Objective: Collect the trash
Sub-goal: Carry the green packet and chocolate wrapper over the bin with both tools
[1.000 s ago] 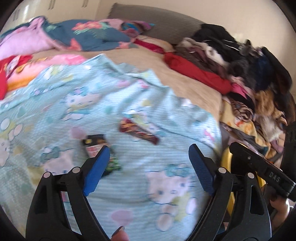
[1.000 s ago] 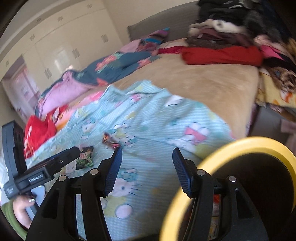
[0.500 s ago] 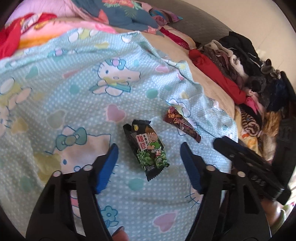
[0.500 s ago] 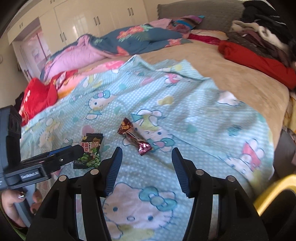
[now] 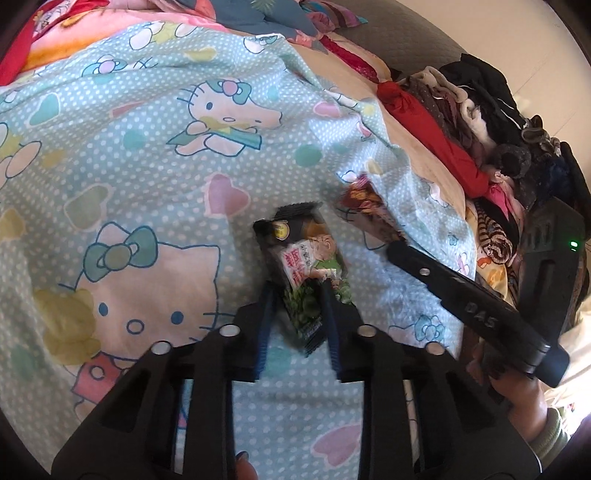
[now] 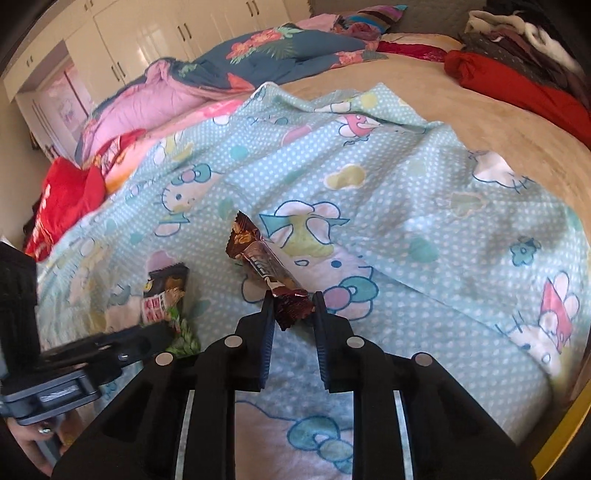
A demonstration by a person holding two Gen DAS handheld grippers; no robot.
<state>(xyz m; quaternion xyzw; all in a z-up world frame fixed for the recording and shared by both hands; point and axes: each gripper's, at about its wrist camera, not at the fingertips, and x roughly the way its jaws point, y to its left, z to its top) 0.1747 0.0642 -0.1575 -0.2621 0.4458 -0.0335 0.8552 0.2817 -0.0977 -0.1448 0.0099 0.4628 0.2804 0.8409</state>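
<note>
A black and green snack wrapper [image 5: 306,266] lies on the light blue Hello Kitty blanket [image 5: 147,155]. My left gripper [image 5: 297,291] is shut on its near end. The wrapper also shows in the right wrist view [image 6: 166,295]. A brown candy bar wrapper [image 6: 262,262] lies to its right, and my right gripper [image 6: 291,301] is shut on its crumpled near end. In the left wrist view the brown wrapper [image 5: 365,210] is partly hidden behind the right gripper's body [image 5: 472,306].
A pile of dark and red clothes [image 5: 480,122] lines the right side of the bed. Pink and blue quilts [image 6: 221,74] lie at the far side. A yellow bin rim [image 6: 576,417] shows at the lower right. White cupboards [image 6: 147,33] stand behind.
Both grippers moved down onto the blanket and closed, the left on the green snack wrapper and the right on the brown candy wrapper.
</note>
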